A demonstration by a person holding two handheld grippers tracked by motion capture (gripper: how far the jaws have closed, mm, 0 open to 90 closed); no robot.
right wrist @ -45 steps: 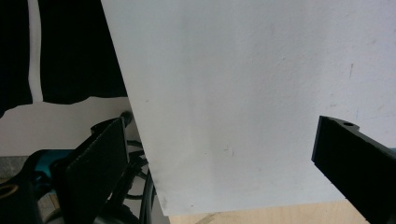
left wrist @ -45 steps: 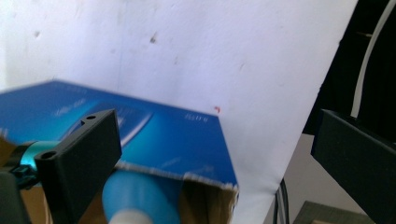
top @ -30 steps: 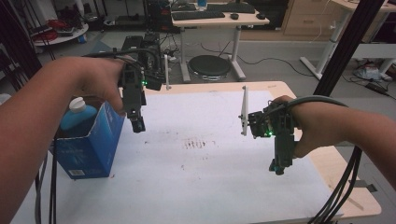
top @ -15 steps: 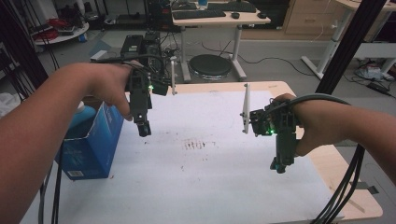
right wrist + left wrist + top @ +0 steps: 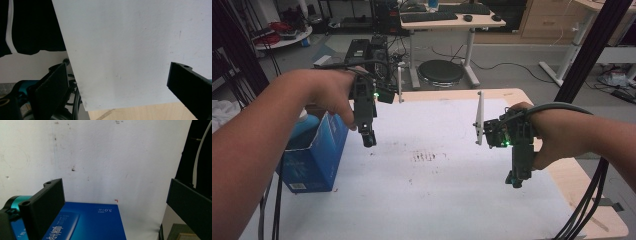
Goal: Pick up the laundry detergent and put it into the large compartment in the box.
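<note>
A blue carton (image 5: 318,154) stands at the left edge of the white sheet (image 5: 437,195), with a teal bottle (image 5: 305,125) in it. My left gripper (image 5: 368,139) hangs over the sheet just right of the carton, jaws pointing down. In the left gripper view that gripper (image 5: 113,187) is open and empty, above the carton (image 5: 92,222) and the teal cap (image 5: 13,203). My right gripper (image 5: 515,179) hovers near the sheet's right edge. The right gripper view has this gripper (image 5: 117,67) open and empty over the sheet (image 5: 130,50).
Bare wooden table (image 5: 582,195) borders the sheet on the right. Black cables (image 5: 584,210) trail off the near right corner. Beyond the table stand a desk (image 5: 447,20), a round black base (image 5: 442,72) and a dark post (image 5: 592,45).
My left gripper has shifted right and a little nearer, away from the carton and out over the sheet. The right gripper has hardly moved.
</note>
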